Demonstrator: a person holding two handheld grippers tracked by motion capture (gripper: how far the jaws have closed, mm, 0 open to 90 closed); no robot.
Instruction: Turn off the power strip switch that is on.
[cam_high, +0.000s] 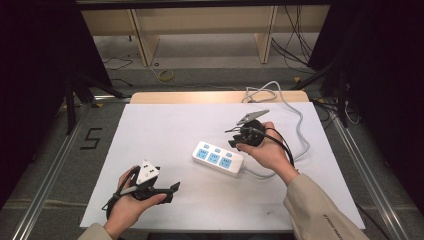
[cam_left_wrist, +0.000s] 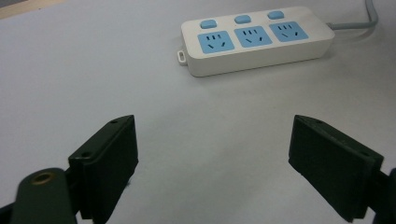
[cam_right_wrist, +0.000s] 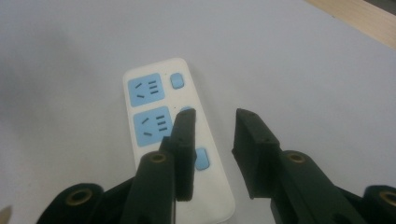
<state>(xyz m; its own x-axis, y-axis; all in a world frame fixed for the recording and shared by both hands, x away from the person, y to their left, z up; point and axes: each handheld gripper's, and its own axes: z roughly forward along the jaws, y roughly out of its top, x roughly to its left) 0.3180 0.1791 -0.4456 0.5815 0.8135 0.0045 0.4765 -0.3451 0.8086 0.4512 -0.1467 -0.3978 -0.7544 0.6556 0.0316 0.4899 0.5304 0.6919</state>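
On the left of the high view, the left gripper (cam_high: 170, 190) rests low on the white table cover (cam_high: 150, 130) near the person's edge, its jaws spread wide with nothing between them; in the left gripper view they frame bare cover, and the power strip (cam_left_wrist: 257, 42) lies well ahead of them and a little to the right. The power strip (cam_high: 218, 158) sits near the middle of the table, sockets up, its long axis slanting from upper left down to lower right in the high view. Its grey cable (cam_high: 300, 130) leaves the lower-right end and loops to the far edge, so the free end points left and away. The right gripper (cam_high: 234, 136) hovers just above the strip's far side, much nearer than the left. In the right gripper view its jaws stand partly apart and empty, one jaw over the row of blue buttons (cam_right_wrist: 176, 80), with the strip's long axis running roughly along the jaws. A press on a button looks likeliest to fall to the right hand.
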